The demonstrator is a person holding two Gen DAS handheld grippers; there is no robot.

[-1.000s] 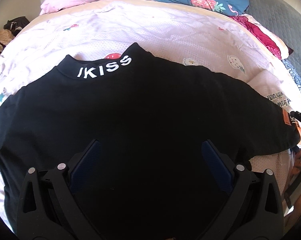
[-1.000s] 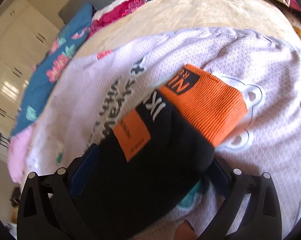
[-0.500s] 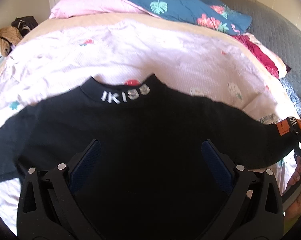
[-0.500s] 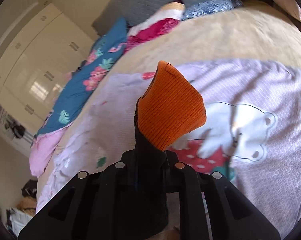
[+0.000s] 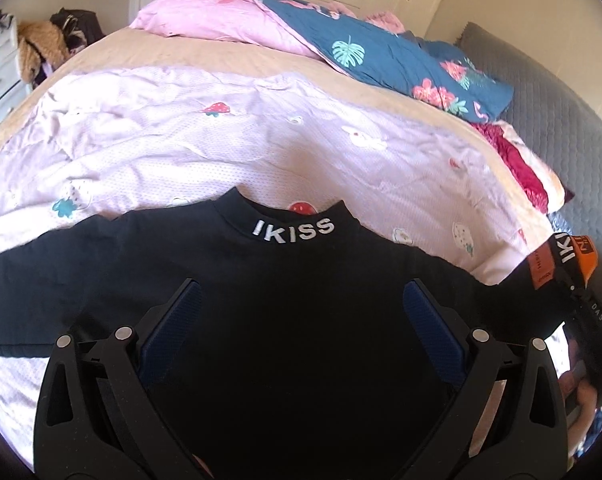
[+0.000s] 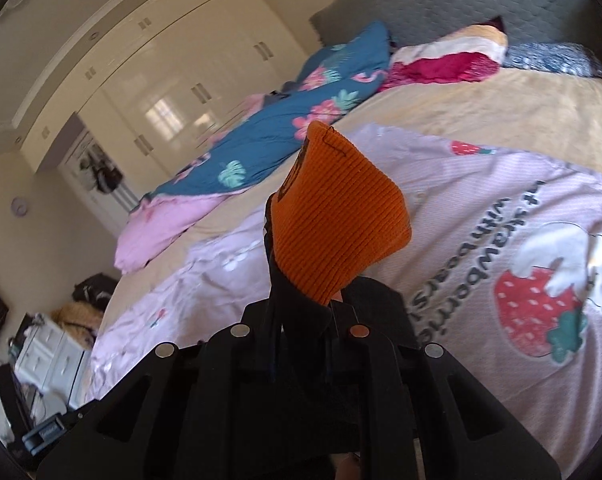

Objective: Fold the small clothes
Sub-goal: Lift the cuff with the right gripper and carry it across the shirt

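Observation:
A small black top (image 5: 301,320) with white "IKISS" on its collar lies flat on a pale pink quilt (image 5: 221,132). My left gripper (image 5: 301,312) is open just above the top's body, one blue pad on each side. My right gripper (image 6: 305,316) is shut on the top's right sleeve end, and the orange ribbed cuff (image 6: 337,220) sticks up above the jaws. In the left wrist view the same cuff (image 5: 577,256) shows lifted at the far right, held by the right gripper (image 5: 581,300).
The quilt (image 6: 501,280) with a strawberry print covers a beige bed (image 6: 501,104). A blue floral duvet (image 5: 401,56) and a pink pillow (image 5: 221,20) lie at the far side. A grey headboard (image 5: 549,112) is right, and white wardrobes (image 6: 161,80) behind.
My right gripper shut on the sleeve cuff and lifted it off the quilt. My left gripper pulled back and rose a little, staying open over the top.

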